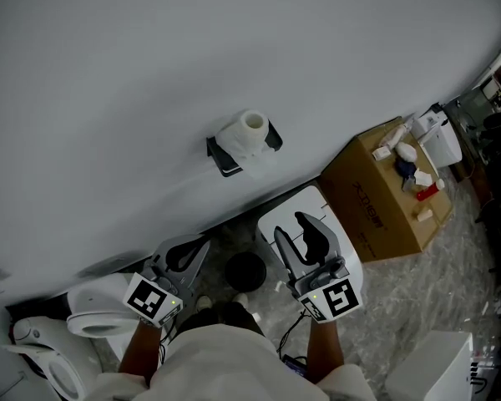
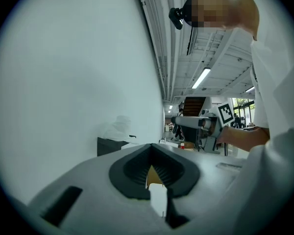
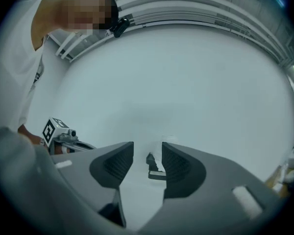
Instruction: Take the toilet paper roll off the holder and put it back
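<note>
- Head view looks steeply down the white wall (image 1: 150,73), far from the toilet paper roll (image 1: 249,134).
- Both gripper views, lower, face that same far roll.

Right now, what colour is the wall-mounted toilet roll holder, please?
The holder is black; head view.
</note>
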